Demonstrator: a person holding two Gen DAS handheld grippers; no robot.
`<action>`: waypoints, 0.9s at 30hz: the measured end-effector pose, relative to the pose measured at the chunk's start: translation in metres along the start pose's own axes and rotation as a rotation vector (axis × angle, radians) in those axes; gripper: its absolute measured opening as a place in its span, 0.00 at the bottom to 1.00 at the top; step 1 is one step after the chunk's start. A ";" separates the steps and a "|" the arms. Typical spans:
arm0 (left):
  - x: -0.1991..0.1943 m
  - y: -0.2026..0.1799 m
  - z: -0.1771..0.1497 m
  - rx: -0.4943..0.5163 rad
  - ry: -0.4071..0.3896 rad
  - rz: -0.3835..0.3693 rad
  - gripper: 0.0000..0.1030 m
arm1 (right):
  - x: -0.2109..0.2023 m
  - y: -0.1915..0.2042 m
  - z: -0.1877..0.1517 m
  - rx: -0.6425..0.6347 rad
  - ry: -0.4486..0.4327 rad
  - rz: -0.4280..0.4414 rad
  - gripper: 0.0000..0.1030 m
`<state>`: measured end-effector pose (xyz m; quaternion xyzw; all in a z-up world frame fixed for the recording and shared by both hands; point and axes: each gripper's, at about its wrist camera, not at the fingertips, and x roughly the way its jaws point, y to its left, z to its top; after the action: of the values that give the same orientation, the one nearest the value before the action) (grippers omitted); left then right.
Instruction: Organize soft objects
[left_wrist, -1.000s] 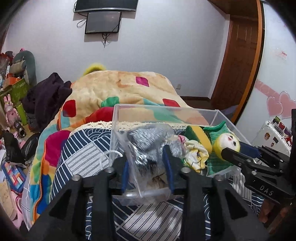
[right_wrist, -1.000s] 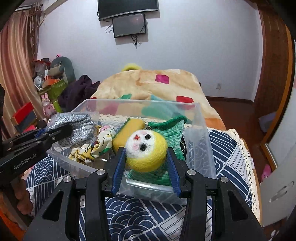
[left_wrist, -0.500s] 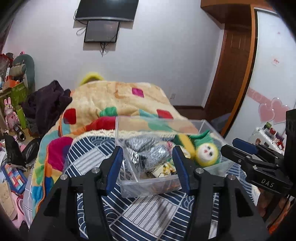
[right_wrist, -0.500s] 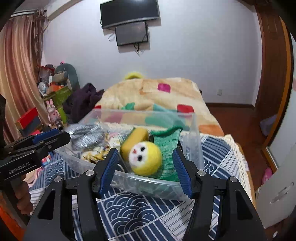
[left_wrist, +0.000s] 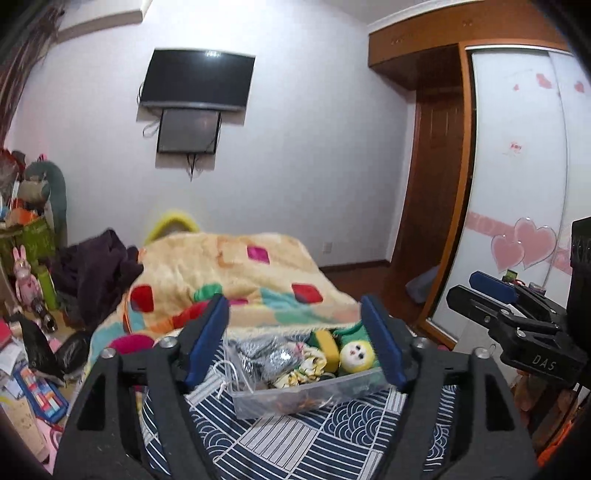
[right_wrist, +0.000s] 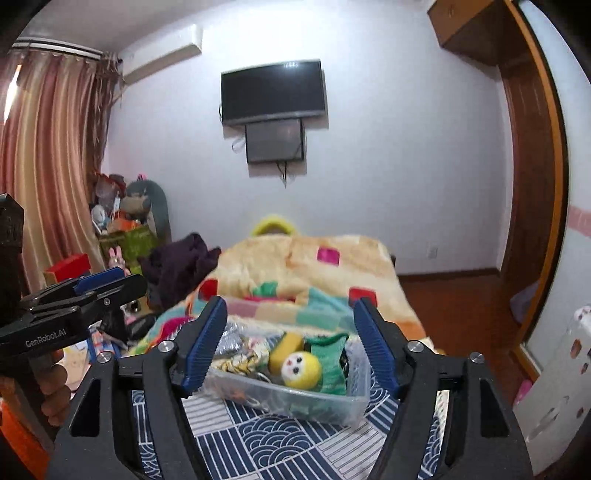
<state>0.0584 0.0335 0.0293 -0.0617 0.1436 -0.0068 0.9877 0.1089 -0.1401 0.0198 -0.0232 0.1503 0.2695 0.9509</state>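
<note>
Both my grippers hang spread wide and empty above the bed, the left gripper and the right gripper each framing the clear plastic bin between its blue pads with nothing held. The bin sits on the navy patterned bedcover, at 12 o'clock from both wrists and apart from the fingertips.

Inside it lie the soft things: a silver crinkled pouch toward 10 o'clock, a yellow-printed cloth in the middle, a yellow sponge, a yellow felt ball with a face and a green knit piece toward 2 o'clock. A plush patchwork blanket covers the bed beyond the bin.

With everything soft that I can see already in the bin, I judge the placing step finished and the task near its end. The next move, as I read it, calls only for a check of the bedcover for strays; if one turns up, I must lower over it and close before lifting.
</note>
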 end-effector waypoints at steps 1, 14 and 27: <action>-0.005 -0.002 0.002 0.005 -0.012 0.002 0.79 | -0.004 0.001 0.002 -0.004 -0.013 -0.002 0.70; -0.043 -0.017 0.014 0.037 -0.109 0.003 0.98 | -0.033 0.010 0.010 -0.006 -0.124 -0.016 1.00; -0.048 -0.020 0.010 0.035 -0.103 -0.009 0.99 | -0.043 0.011 0.008 0.003 -0.151 -0.003 1.00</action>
<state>0.0158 0.0164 0.0549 -0.0452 0.0922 -0.0108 0.9947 0.0707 -0.1515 0.0404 -0.0016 0.0788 0.2689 0.9600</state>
